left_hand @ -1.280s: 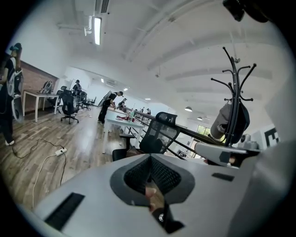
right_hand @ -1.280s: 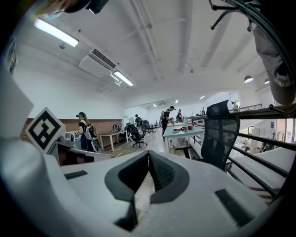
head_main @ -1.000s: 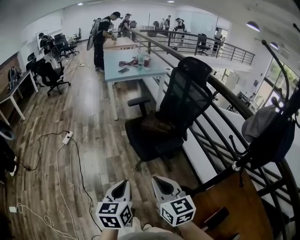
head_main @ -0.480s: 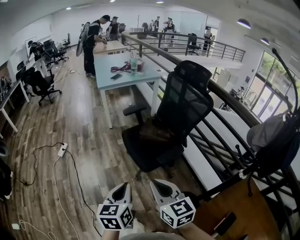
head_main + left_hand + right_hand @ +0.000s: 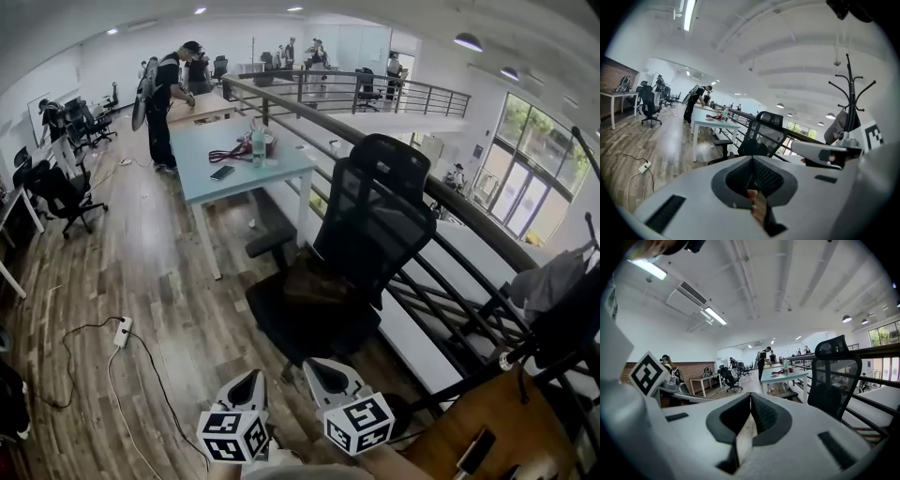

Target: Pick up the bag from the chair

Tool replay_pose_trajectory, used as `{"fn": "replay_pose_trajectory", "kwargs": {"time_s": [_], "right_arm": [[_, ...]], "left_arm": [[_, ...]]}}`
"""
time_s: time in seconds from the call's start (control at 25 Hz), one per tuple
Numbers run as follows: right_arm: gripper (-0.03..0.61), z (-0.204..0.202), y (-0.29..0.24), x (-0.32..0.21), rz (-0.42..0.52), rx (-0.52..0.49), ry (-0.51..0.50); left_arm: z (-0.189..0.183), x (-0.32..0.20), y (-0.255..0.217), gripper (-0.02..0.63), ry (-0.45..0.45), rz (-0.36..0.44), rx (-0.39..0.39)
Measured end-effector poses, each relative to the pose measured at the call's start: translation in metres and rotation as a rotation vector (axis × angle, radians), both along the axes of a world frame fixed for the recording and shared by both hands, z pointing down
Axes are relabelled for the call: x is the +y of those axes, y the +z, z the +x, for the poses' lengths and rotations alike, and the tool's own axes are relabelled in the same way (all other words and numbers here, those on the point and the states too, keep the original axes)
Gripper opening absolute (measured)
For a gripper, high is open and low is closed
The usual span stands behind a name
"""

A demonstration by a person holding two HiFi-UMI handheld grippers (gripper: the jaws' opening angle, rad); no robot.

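A dark brown bag (image 5: 317, 281) lies on the seat of a black mesh office chair (image 5: 375, 220) in the middle of the head view. My left gripper (image 5: 246, 384) and right gripper (image 5: 322, 371) hang side by side at the bottom edge, a good way short of the chair. Both are shut with nothing between the fingers. The left gripper view has the chair (image 5: 765, 133) and the dark bag (image 5: 756, 147) straight beyond the closed left gripper (image 5: 752, 159). In the right gripper view the chair (image 5: 834, 376) stands to the right of the closed right gripper (image 5: 750, 395).
A pale blue table (image 5: 272, 167) with a bottle and small items stands behind the chair. A black railing (image 5: 450, 208) runs along the right. A coat stand with a grey garment (image 5: 553, 281) and a wooden surface (image 5: 487, 422) are at lower right. Cables and a power strip (image 5: 122, 330) lie on the floor.
The head view has drifted, so the chair sits slightly higher and the coat stand further right. Both grippers keep their place at the bottom edge and stay shut.
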State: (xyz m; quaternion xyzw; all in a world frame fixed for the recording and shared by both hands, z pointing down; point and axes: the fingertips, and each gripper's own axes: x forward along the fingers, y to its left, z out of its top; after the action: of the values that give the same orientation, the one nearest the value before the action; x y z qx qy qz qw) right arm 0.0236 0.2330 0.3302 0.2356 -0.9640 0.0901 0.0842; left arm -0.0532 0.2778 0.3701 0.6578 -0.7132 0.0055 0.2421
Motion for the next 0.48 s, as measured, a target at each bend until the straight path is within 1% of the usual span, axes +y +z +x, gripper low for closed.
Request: {"fn": "replay_pose_trajectory", "kwargs": {"time_s": [0.32, 0.48], "right_arm": [[0.000, -0.053, 0.003, -0.030, 0.001, -0.014, 0.082], [0.000, -0.070, 0.008, -0.041, -0.004, -0.011, 0.116]], "left_arm": [[-0.062, -0.027, 0.006, 0.002, 0.053, 0.001, 0.002], [-0.085, -0.036, 0.012, 0.002, 0.068, -0.001, 0.012]]}}
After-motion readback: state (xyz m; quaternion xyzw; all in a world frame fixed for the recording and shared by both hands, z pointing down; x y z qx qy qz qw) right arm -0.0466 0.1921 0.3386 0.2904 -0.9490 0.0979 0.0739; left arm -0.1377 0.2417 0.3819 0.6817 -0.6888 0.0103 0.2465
